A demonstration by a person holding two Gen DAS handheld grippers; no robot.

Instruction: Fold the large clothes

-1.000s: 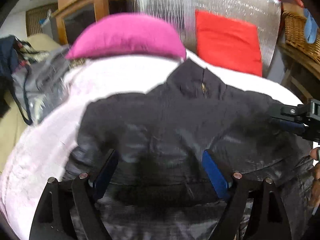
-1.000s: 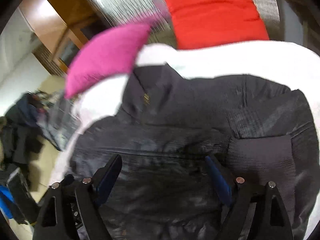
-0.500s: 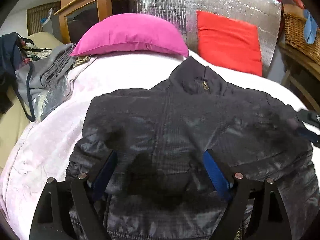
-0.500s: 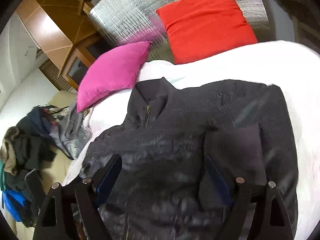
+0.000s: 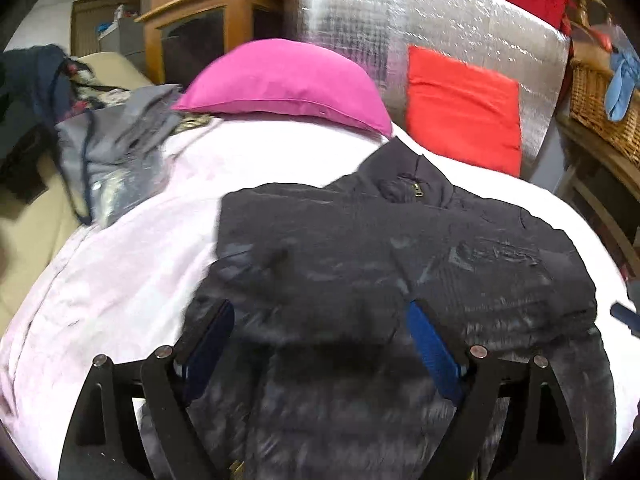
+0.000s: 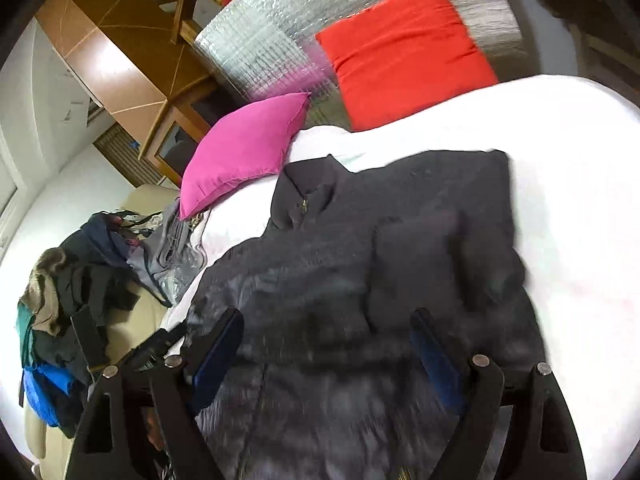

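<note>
Both claws, left (image 5: 320,344) and right (image 6: 326,346), hover wide open, empty, above a dark jacket (image 5: 400,264) on the bed (image 5: 132,264); slippery folded sleeves may slide apart when gripped.

My right gripper (image 6: 326,344) hangs over the dark jacket (image 6: 360,280) with its fingers spread wide, nothing between them. The jacket lies zipped on the white bedding (image 6: 580,200), collar toward the pink pillow (image 6: 244,148) and red cushion (image 6: 404,52).
</note>
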